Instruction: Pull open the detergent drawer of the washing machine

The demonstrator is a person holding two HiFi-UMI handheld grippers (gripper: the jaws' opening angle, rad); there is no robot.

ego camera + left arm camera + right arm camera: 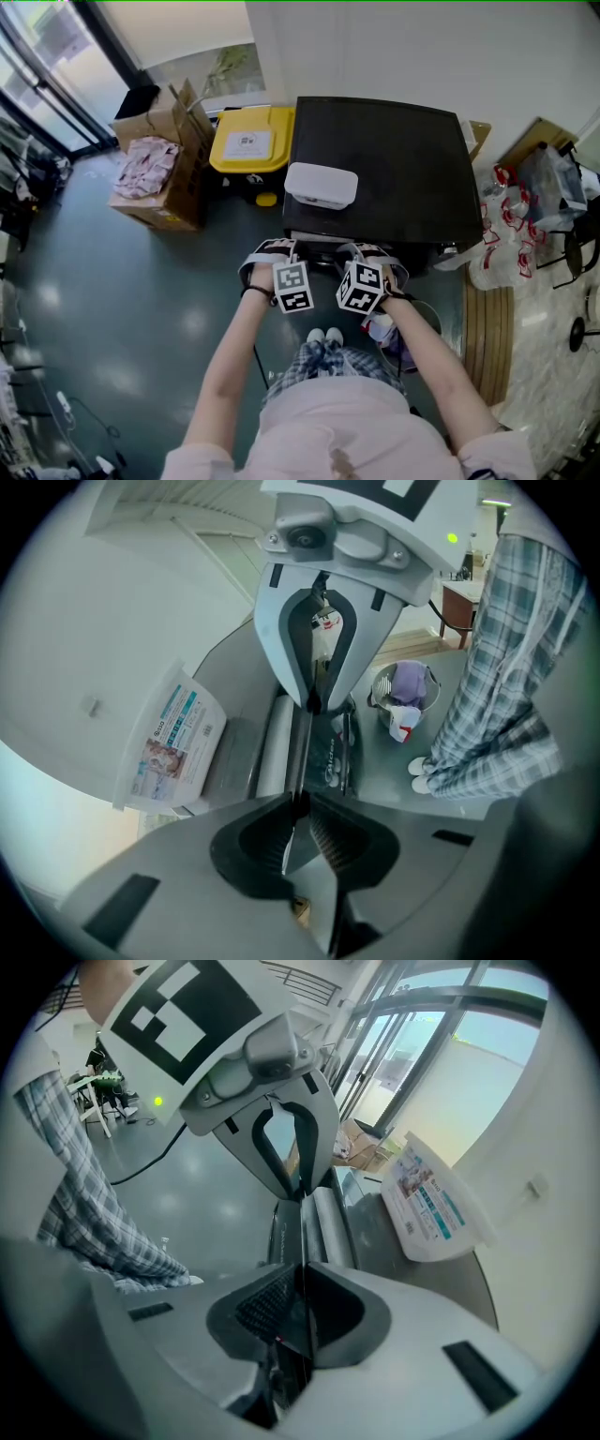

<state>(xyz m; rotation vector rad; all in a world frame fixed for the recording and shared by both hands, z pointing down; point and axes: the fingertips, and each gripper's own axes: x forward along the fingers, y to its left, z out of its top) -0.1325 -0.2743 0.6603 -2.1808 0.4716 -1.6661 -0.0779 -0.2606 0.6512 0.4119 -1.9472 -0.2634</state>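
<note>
The washing machine (394, 169) has a flat black top, and both grippers meet at its front edge. A thin dark lip (302, 752) of the front panel runs straight between them. My left gripper (302, 803) is shut on this lip, its ribbed pads pressed to either side. Facing it from the other end, my right gripper (302, 1274) is shut on the same lip (302, 1232). In the head view the left gripper (281, 248) and right gripper (361, 251) sit side by side, marker cubes toward me. Whether this lip belongs to the drawer I cannot tell.
A white printed box (321, 185) lies on the machine's top near the front. A yellow bin (251, 141) and an open cardboard box (159, 159) stand to the left. A small bucket with purple cloth (405, 696) is by my feet. Bags (506, 225) crowd the right.
</note>
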